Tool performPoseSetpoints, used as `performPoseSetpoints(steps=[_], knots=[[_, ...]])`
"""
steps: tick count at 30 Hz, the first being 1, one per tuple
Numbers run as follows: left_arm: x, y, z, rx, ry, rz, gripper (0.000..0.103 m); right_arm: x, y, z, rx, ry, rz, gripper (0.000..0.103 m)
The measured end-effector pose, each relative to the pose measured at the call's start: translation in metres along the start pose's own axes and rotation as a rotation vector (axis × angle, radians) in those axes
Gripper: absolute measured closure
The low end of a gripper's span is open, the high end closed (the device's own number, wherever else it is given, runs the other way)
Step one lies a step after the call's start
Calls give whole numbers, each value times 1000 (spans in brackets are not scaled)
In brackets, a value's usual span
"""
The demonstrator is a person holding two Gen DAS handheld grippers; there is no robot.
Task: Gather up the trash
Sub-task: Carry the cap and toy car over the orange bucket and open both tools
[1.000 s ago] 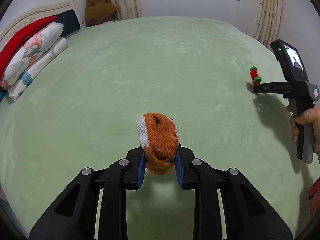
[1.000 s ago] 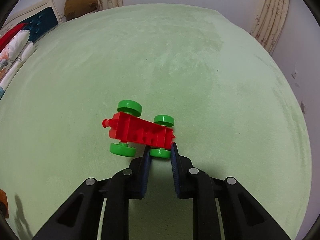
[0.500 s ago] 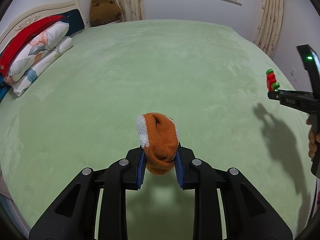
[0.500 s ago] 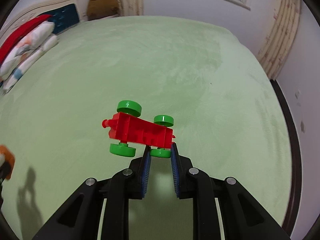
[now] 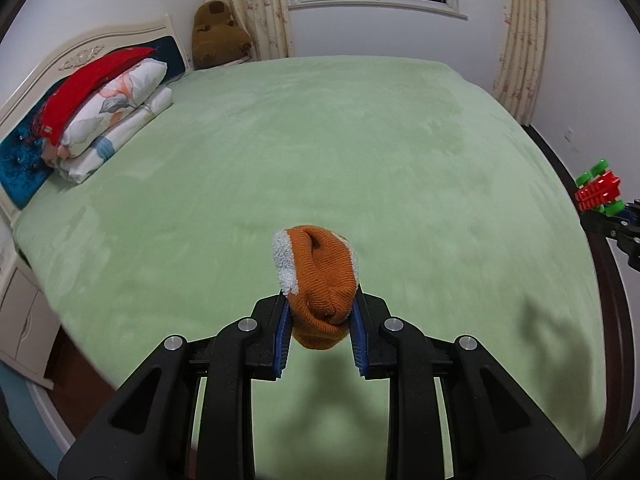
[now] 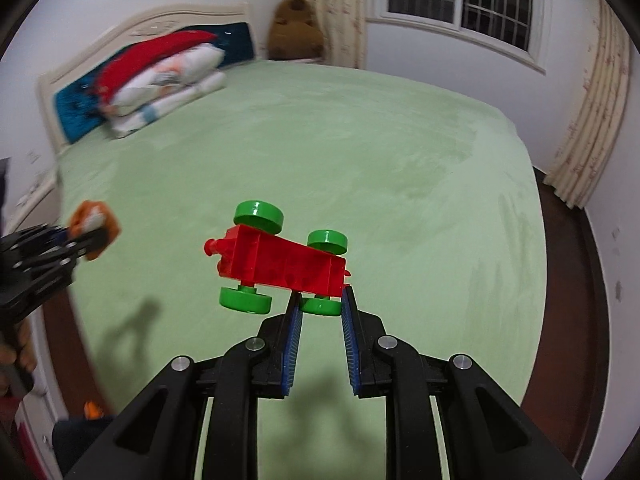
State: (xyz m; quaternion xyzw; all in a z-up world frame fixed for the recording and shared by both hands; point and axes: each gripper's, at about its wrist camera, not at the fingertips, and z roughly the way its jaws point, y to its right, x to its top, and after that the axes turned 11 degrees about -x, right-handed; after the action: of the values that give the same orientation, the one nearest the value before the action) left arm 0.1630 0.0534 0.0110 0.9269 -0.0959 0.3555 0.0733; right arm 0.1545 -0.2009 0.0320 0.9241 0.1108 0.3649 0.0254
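Note:
My left gripper (image 5: pixel 320 314) is shut on a rolled orange knit sock with a grey fleecy cuff (image 5: pixel 320 280), held above the green bed. My right gripper (image 6: pixel 320 306) is shut on a red toy brick car with green wheels (image 6: pixel 280 264), pinched at one rear wheel, also held in the air. The car shows at the far right of the left wrist view (image 5: pixel 598 192). The sock shows at the far left of the right wrist view (image 6: pixel 94 228).
A green bed cover (image 5: pixel 340 152) fills both views. Stacked pillows (image 5: pixel 104 112) lie against the white headboard (image 5: pixel 60 68). A brown plush toy (image 5: pixel 218 32) sits in the corner by curtains (image 5: pixel 520 40). A white nightstand (image 5: pixel 20 328) stands at left. Dark wooden floor (image 6: pixel 576 264) borders the bed.
Both grippers have lifted and pulled back from the bed, each still holding its object. More of the room, window and bed edges has come into view.

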Motion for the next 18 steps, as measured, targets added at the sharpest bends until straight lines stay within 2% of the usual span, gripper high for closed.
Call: performPoseSetpoints(steps=[6,10,14,18], knots=[[-88,17,-57,-61,-33,10,79,-87,-36,-76,82,10,-43,83],[-145,22,-73,-87,-73,-5,79,-141,-58,-103,113,-14,-74,83],[-203,29,-70,-112,-135,-26,79,-197,-83,-113,152,-53,-99,83],[-254,37,-51,-155,-218,-79,79,-250,-109,-108,193,-118,-104,83]])
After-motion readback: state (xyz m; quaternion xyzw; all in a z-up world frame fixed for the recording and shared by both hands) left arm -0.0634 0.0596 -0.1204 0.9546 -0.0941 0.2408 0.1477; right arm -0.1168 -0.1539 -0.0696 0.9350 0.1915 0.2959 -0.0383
